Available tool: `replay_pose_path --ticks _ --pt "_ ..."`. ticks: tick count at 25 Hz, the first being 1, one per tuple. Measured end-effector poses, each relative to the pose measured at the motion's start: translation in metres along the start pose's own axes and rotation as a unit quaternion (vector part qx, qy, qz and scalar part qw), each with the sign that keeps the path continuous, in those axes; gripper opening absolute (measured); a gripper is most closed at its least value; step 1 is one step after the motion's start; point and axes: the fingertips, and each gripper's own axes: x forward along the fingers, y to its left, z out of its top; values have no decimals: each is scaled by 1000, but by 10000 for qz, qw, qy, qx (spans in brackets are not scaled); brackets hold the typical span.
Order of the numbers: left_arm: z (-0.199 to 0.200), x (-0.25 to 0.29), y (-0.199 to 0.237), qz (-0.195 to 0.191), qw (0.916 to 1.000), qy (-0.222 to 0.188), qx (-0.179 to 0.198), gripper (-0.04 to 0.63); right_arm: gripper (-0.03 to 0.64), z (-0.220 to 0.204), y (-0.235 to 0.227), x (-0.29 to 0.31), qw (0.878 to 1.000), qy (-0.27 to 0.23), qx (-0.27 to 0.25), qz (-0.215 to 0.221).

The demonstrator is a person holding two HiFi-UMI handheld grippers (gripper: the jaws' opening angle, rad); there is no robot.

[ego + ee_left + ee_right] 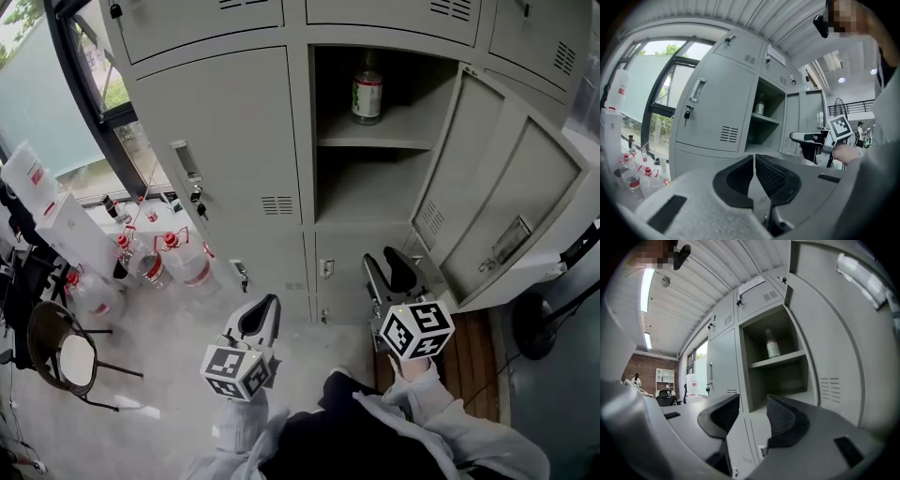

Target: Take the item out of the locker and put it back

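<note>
Find the bottle (772, 345) upright on the upper shelf (780, 360) of the open locker (309, 141), well above and ahead of the right gripper (752, 416) and its jaws, touching neither gripper. Note those jaws apart with nothing between them. Note the left gripper (754, 174) with jaws closed together, likewise empty, off to the left of the opening.

Expect trouble mostly on the reach upward. Risks striking the shelf lip from below with a jaw tip, with the bottle standing above and behind that edge. Risks toppling the bottle with one jaw, given a gap perhaps too narrow for its body or an off-centre approach. Risks bumping the open door (506, 202), just right of the right jaws, on a wide swing. Probably tips easily: tall, slim, standing alone.
</note>
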Motion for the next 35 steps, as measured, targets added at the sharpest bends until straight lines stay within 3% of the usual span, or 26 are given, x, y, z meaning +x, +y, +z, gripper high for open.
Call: replay_pose_path --ticks 11,19,26,35 --pt "82 98 2 -422 9977 -499 184 15 253 104 -43 74 9975 -539 -328 -308" --pt "135 133 -8 -668 9941 -751 418 15 299 172 -51 124 9943 -834 -604 -283" --pt "167 150 -5 -683 9916 -961 537 15 379 199 -64 182 9952 -458 -787 -367" --pt "180 153 10 -500 9905 -1116 623 15 383 215 -94 246 9943 -173 -824 -650"
